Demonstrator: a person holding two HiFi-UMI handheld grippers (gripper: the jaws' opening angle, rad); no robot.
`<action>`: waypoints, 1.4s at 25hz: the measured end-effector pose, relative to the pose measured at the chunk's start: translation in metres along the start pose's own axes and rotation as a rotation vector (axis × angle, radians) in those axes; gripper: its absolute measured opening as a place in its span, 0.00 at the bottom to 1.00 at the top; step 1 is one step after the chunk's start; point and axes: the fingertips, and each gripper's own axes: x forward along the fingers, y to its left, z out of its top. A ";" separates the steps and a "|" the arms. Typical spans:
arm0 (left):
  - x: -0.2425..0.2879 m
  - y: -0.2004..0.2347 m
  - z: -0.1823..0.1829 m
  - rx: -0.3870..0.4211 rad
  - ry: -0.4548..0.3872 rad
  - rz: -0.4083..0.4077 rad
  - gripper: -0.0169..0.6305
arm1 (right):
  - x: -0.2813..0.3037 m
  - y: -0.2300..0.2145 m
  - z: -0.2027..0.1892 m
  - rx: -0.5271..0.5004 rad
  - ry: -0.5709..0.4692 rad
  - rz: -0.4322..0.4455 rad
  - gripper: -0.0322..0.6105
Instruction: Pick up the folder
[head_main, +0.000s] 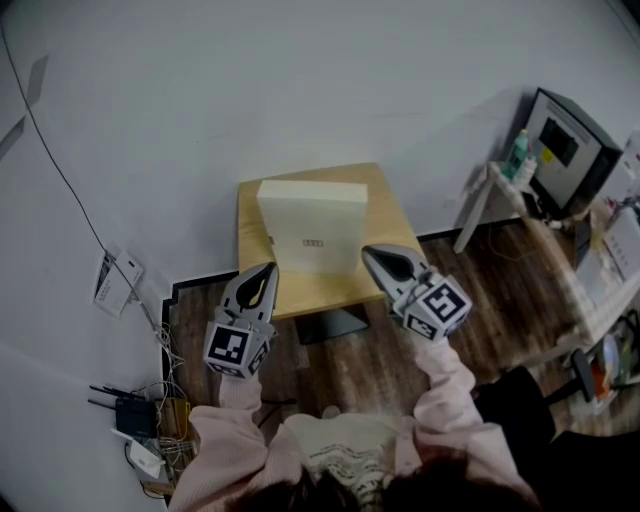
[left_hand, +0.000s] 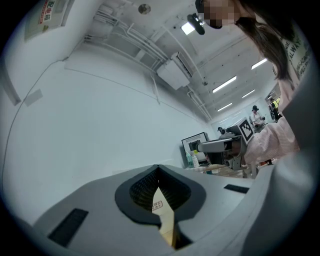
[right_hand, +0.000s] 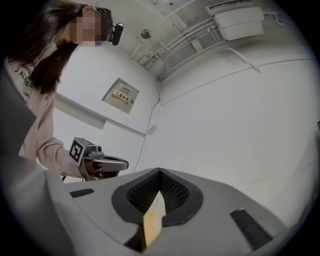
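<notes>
A cream folder (head_main: 312, 225) with a small red mark lies on a small wooden table (head_main: 250, 215) against the white wall. My left gripper (head_main: 265, 272) hovers at the table's front left corner, jaws shut and empty. My right gripper (head_main: 372, 255) hovers at the folder's front right corner, also shut and empty. In the left gripper view, a sliver of the folder (left_hand: 157, 202) shows through the slit under the closed jaw tips (left_hand: 158, 167). The right gripper view shows a similar sliver of folder (right_hand: 156, 210) below its closed tips (right_hand: 160, 171).
The white wall stands just behind the table. A monitor (head_main: 565, 150) and a shelf with bottles (head_main: 517, 155) are at the right, with a white desk (head_main: 610, 280) below them. A router and cables (head_main: 135, 415) lie on the floor at left.
</notes>
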 end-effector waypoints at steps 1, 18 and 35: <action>0.002 0.001 -0.003 -0.003 0.002 -0.006 0.03 | 0.003 -0.001 -0.002 -0.001 -0.001 -0.004 0.06; 0.033 0.025 -0.037 -0.047 0.047 -0.009 0.03 | 0.023 -0.033 -0.047 0.053 0.073 -0.030 0.06; 0.074 0.063 -0.076 -0.087 0.132 0.031 0.03 | 0.033 -0.094 -0.085 0.071 0.167 0.012 0.06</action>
